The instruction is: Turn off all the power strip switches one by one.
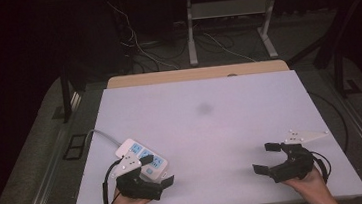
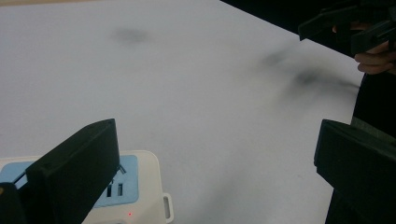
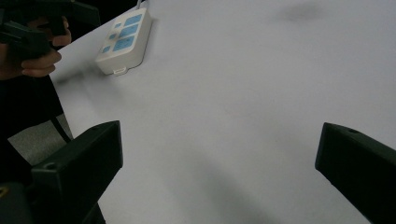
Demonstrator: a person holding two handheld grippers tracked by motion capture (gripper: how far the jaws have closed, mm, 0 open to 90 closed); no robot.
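Under left claw (image 1: 158, 170): power strip (image 1: 141, 156) partly hidden.

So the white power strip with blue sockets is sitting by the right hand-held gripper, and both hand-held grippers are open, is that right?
Not quite. The power strip sits by the left hand-held gripper, as the high view shows. Both are open, the right hand-held gripper too.
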